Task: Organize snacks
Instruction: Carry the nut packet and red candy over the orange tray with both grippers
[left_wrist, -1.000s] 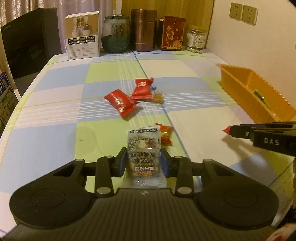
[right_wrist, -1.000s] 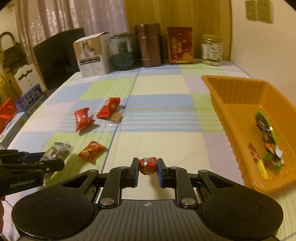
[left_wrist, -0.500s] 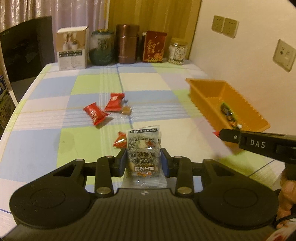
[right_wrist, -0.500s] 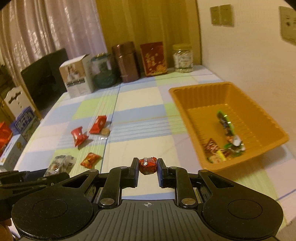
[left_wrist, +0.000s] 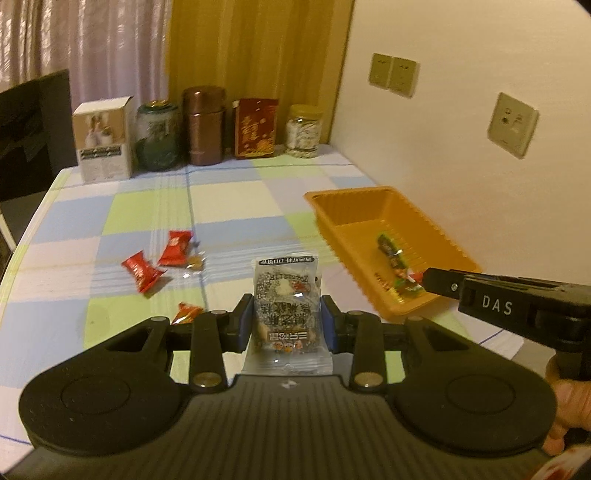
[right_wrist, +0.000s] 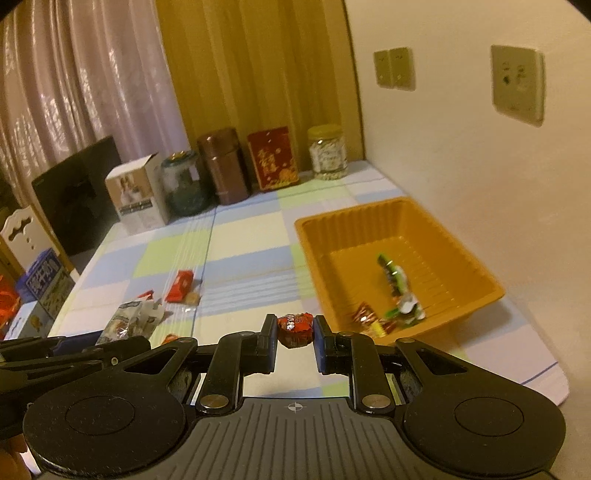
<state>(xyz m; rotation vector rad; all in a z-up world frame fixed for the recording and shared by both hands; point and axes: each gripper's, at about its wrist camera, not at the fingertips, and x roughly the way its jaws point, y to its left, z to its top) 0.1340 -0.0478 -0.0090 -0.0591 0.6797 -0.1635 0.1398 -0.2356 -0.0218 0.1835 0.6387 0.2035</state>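
Observation:
My left gripper (left_wrist: 287, 314) is shut on a clear packet of dark speckled snack (left_wrist: 286, 295), held above the table. My right gripper (right_wrist: 295, 330) is shut on a small red wrapped candy (right_wrist: 295, 328), held above the table just left of the orange tray (right_wrist: 461, 251). The tray holds several wrapped snacks (right_wrist: 400, 295). In the left wrist view the right gripper's arm (left_wrist: 498, 301) reaches over the near corner of the tray (left_wrist: 332, 199). Two red packets (left_wrist: 142, 271) (left_wrist: 175, 247), a small tan candy (left_wrist: 195, 263) and an orange packet (left_wrist: 186, 312) lie on the checked tablecloth.
At the table's far edge stand a white box (left_wrist: 103, 142), a green glass jar (left_wrist: 157, 138), a brown canister (left_wrist: 204, 125), a red box (left_wrist: 255, 127) and a clear jar (left_wrist: 303, 131). A wall with sockets runs along the right. A black chair (left_wrist: 33, 125) stands at the left.
Both grippers have risen well above the table and moved toward the tray, each still holding its snack. The tray now shows fully in both views.

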